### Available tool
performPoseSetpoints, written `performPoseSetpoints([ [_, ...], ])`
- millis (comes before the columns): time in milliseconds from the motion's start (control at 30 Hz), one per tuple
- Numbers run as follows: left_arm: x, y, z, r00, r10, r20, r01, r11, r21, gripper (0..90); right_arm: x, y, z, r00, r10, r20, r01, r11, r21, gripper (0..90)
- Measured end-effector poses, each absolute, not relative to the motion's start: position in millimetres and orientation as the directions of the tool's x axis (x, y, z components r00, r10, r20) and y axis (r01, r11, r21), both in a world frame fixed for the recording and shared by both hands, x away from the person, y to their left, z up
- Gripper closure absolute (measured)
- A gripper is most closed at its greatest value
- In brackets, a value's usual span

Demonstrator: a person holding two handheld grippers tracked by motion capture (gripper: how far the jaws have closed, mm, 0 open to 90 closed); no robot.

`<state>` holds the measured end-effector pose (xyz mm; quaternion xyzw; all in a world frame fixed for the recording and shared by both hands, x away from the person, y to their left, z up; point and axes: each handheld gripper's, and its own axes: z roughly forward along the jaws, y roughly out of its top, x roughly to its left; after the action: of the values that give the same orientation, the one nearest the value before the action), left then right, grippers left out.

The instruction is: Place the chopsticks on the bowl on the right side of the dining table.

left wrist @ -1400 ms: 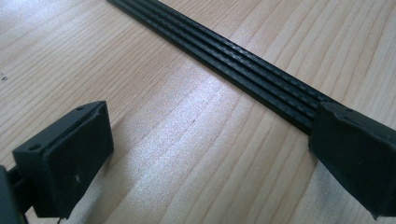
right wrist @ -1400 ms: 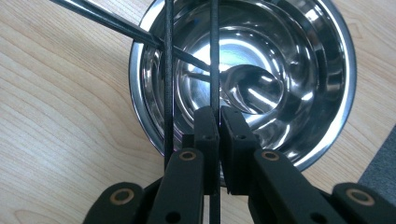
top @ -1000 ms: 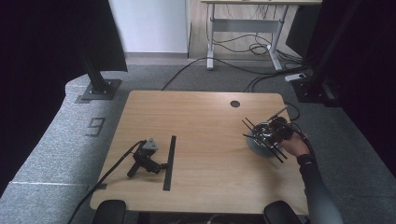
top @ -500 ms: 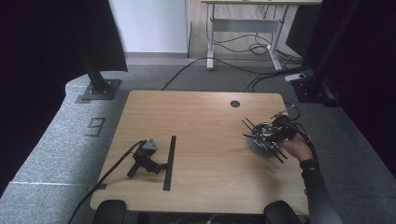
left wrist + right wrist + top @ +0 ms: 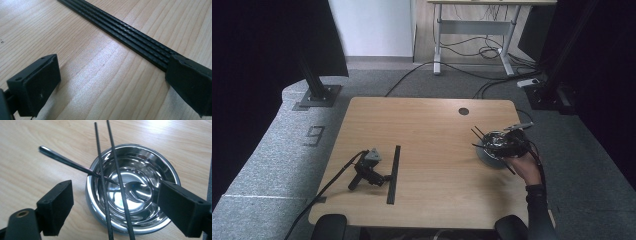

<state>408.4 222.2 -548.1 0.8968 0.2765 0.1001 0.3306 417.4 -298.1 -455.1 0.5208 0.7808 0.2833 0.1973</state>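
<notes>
**Over the Bowl, Fingers Wide**

On the left of the wooden surface (image 5: 432, 130), the left gripper (image 5: 368, 170) lies by itself, with no hand on it. Its fingers (image 5: 37, 85) are open and hold nothing. A black ridged strip (image 5: 394, 174) lies just beside them.

On the right, a hand (image 5: 528, 167) holds the right gripper (image 5: 115, 205) above a shiny metal bowl (image 5: 140, 187). Its fingers (image 5: 56, 205) have just been opening and now stand wide, pressing on nothing. Two black chopsticks (image 5: 112, 182) rest across the bowl's rim, and a metal spoon (image 5: 75, 165) leans inside it.

I think the job now is to let go cleanly. Lift the gripper straight up and slowly, so the fingers don't bump the chopsticks and roll them off.

The surface has a small round hole (image 5: 463, 111) near the far edge. Around it is grey carpet (image 5: 272, 150), with cables (image 5: 472, 70) and another desk (image 5: 477, 20) behind.
</notes>
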Motion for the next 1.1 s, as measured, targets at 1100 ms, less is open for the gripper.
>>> performPoseSetpoints([
  [1100,408.4,222.1,-548.1,0.827,0.562,-0.003,0.43,-0.628,0.649,0.0,417.9,-321.8,-495.3,-0.258,0.963,-0.083,0.721,0.249,0.647,13.0],
])
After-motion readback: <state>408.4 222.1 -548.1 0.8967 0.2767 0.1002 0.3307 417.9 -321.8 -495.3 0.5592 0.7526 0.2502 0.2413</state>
